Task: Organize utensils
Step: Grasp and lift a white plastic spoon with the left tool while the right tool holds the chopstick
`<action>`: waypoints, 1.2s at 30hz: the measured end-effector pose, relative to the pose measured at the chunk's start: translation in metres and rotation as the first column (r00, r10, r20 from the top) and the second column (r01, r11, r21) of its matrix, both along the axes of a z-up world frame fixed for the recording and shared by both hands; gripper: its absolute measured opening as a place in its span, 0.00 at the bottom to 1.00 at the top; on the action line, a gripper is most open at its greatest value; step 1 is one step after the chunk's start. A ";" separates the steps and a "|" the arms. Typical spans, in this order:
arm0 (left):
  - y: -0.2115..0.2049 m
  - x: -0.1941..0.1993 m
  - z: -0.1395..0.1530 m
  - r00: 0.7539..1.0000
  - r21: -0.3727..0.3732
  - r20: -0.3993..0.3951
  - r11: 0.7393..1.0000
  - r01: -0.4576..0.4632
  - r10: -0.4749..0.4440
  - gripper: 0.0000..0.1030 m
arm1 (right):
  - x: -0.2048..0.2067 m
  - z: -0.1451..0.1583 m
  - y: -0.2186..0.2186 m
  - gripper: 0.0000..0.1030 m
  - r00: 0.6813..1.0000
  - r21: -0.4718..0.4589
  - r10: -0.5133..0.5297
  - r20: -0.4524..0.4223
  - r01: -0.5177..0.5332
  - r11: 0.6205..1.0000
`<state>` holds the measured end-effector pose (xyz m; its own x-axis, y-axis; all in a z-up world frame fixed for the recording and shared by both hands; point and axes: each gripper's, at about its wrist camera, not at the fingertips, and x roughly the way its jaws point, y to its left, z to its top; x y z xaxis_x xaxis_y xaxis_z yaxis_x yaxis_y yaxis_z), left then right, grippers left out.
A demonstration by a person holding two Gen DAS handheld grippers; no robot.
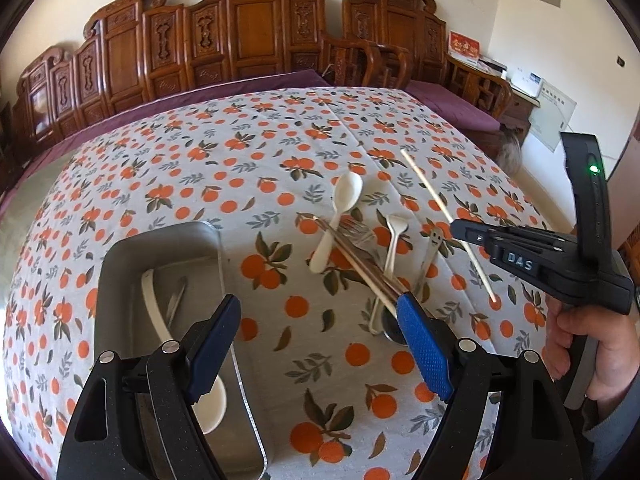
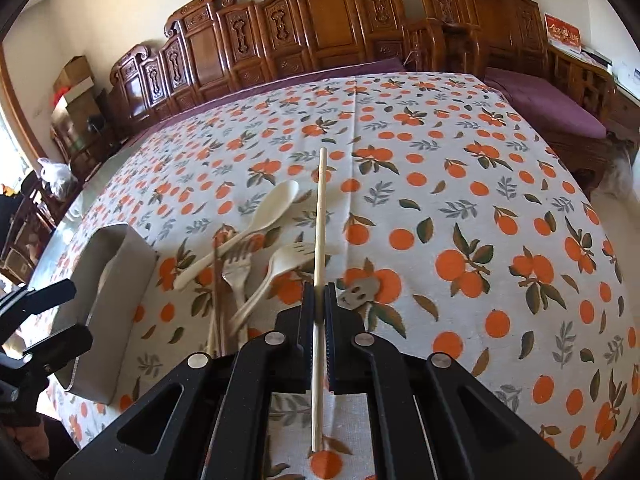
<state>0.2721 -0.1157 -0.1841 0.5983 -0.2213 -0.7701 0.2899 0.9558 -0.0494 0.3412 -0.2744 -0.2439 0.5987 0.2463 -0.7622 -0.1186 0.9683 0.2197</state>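
Right tool [image 2: 319, 304] clamped on pale chopstick [image 2: 319, 240] above table [image 2: 460, 184], left tool [image 1: 320, 344] jaws wide & empty by metal tray [image 1: 160, 248], only left view shows spoon [image 1: 208, 400] inside tray, utensil pile [image 2: 240, 256] w/ forks btwn tools.

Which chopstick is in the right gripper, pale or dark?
The pale single chopstick: the right gripper is shut on it mid-length. The dark brown pair lies in the utensil pile, crossing the metal fork, gripped by neither tool.

Pale chopstick [image 2: 319, 240] clamped lengthwise above scattered utensils [image 2: 244, 256], metal tray [image 1: 160, 264] beside
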 end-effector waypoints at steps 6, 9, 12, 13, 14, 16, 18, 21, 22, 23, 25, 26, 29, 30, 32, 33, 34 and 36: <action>-0.010 0.008 0.004 1.000 0.040 0.002 0.999 0.011 -0.011 0.69 | 0.004 -0.003 -0.003 0.06 1.000 0.028 -0.008 0.004 0.008 1.000; -0.016 0.018 0.004 0.999 0.030 -0.026 0.999 0.029 -0.028 0.64 | 0.006 -0.002 -0.007 0.06 1.000 0.046 -0.016 0.007 0.016 0.999; -0.030 0.038 0.000 0.998 0.081 -0.046 0.996 0.047 -0.044 0.58 | 0.007 -0.001 -0.012 0.06 1.000 0.070 -0.024 0.008 0.024 0.997; -0.034 0.045 0.000 0.998 0.083 -0.051 0.995 0.052 -0.048 0.57 | 0.007 0.000 -0.014 0.06 1.000 0.078 -0.028 0.011 0.027 0.997; -0.038 0.054 -0.002 0.997 0.078 -0.062 0.995 0.060 -0.056 0.55 | 0.006 0.000 -0.016 0.06 0.999 0.085 -0.031 0.013 0.030 0.996; -0.044 0.072 -0.006 0.995 0.090 -0.082 0.993 0.070 -0.063 0.51 | 0.006 0.001 -0.019 0.06 0.999 0.100 -0.035 0.012 0.033 0.994; -0.050 0.089 -0.013 0.993 0.116 -0.104 0.991 0.070 -0.058 0.47 | 0.007 0.001 -0.023 0.06 0.999 0.112 -0.035 0.013 0.034 0.993; -0.054 0.112 -0.025 0.988 0.134 -0.145 0.989 0.063 -0.043 0.44 | 0.006 0.001 -0.027 0.06 0.999 0.120 -0.033 0.016 0.031 0.992; -0.056 0.118 -0.029 0.986 0.129 -0.160 0.989 0.066 -0.045 0.43 | 0.006 0.001 -0.028 0.06 0.999 0.123 -0.033 0.016 0.031 0.992; -0.058 0.125 -0.034 0.983 0.122 -0.179 0.990 0.071 -0.048 0.41 | 0.005 0.001 -0.029 0.06 0.999 0.129 -0.031 0.016 0.029 0.991; -0.061 0.136 -0.040 0.979 0.120 -0.200 0.990 0.073 -0.048 0.37 | 0.005 0.001 -0.029 0.06 1.000 0.133 -0.027 0.016 0.025 0.991; -0.063 0.140 -0.043 0.977 0.122 -0.207 0.990 0.075 -0.048 0.33 | 0.005 0.001 -0.029 0.06 1.000 0.135 -0.024 0.016 0.022 0.991; -0.066 0.154 -0.055 0.966 0.119 -0.255 0.990 0.072 -0.040 0.23 | 0.005 0.000 -0.027 0.06 1.000 0.137 -0.014 0.014 0.012 0.990; -0.067 0.156 -0.059 0.963 0.113 -0.267 0.991 0.072 -0.040 0.22 | 0.005 0.000 -0.026 0.06 1.000 0.138 -0.012 0.013 0.010 0.990; -0.069 0.159 -0.062 0.961 0.122 -0.274 0.989 0.081 -0.045 0.18 | 0.004 0.000 -0.025 0.06 1.000 0.141 -0.008 0.012 0.006 0.990; -0.070 0.160 -0.064 0.960 0.128 -0.277 0.988 0.084 -0.046 0.18 | 0.004 0.000 -0.025 0.06 1.000 0.143 -0.007 0.012 0.005 0.990; -0.070 0.161 -0.066 0.958 0.132 -0.284 0.988 0.086 -0.045 0.16 | 0.004 0.000 -0.024 0.06 1.000 0.145 -0.005 0.012 0.003 0.989; -0.069 0.164 -0.068 0.957 0.142 -0.289 0.986 0.081 -0.037 0.11 | 0.004 0.000 -0.023 0.06 1.000 0.148 -0.002 0.012 0.000 0.989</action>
